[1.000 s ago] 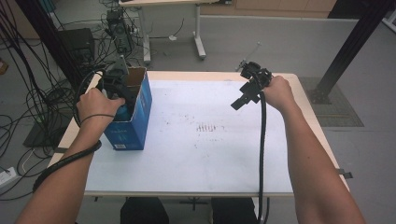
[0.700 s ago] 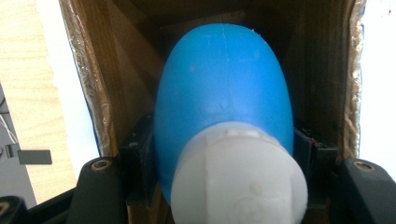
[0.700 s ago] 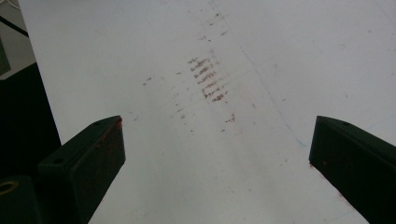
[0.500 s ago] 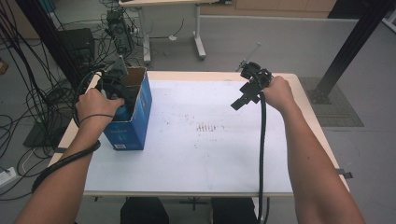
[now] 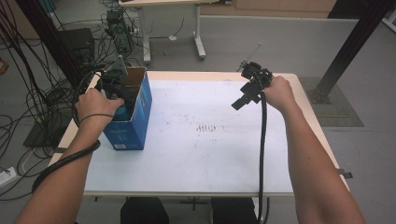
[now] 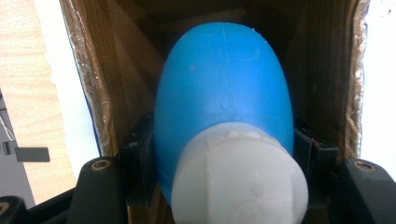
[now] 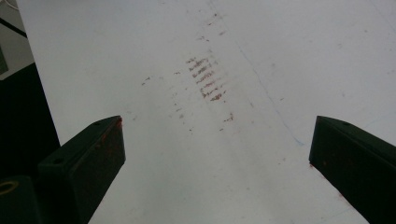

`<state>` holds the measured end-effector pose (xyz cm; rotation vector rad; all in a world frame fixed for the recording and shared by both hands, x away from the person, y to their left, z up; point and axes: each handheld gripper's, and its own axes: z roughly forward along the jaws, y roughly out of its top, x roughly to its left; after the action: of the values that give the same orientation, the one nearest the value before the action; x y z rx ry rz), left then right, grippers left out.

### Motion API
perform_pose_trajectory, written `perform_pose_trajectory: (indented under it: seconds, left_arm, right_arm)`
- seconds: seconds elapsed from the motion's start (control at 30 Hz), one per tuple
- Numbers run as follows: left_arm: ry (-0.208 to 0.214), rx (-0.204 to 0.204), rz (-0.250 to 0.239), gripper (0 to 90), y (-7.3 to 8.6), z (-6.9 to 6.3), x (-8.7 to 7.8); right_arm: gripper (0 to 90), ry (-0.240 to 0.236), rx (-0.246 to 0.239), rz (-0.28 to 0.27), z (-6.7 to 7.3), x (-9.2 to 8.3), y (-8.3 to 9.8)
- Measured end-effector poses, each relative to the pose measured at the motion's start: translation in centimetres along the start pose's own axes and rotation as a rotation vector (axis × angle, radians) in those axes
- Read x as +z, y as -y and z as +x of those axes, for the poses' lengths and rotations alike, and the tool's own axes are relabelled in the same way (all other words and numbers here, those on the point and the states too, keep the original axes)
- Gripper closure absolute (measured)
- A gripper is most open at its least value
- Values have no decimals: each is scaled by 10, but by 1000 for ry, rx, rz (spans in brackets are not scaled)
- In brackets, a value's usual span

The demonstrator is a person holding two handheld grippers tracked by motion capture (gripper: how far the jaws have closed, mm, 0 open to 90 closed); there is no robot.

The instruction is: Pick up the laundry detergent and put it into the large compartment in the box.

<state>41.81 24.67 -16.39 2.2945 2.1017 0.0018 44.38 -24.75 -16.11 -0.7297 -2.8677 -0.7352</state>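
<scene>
An open blue cardboard box [image 5: 135,122] stands upright at the left of the white table top [image 5: 210,158]. My left gripper [image 5: 124,103] reaches down into its mouth. In the left gripper view, a blue bottle [image 6: 224,88] with a white cap [image 6: 238,182] sits between the brown inner walls of the box [image 6: 93,84], and the left gripper [image 6: 224,144] is shut on it, both jaws pressed against its sides. My right gripper [image 5: 243,100] hangs above the far right part of the table. The right gripper [image 7: 217,140] stands open over bare table with nothing between its jaws.
Reddish-brown smudges [image 5: 208,127] mark the middle of the table top, also seen as smudges [image 7: 205,77] in the right gripper view. Cables [image 5: 28,107] lie on the floor to the left. Another table's legs [image 5: 198,32] stand behind, and a black post [image 5: 348,51] rises at the right.
</scene>
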Motion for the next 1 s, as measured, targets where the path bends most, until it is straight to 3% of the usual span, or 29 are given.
perform_pose_trajectory:
  seconds: [1.0]
  left_arm:
    - [6, -11, -4, 374, 2, 3, 0]
  right_arm:
    - [37, 2, -3, -2, 2, 0, -1]
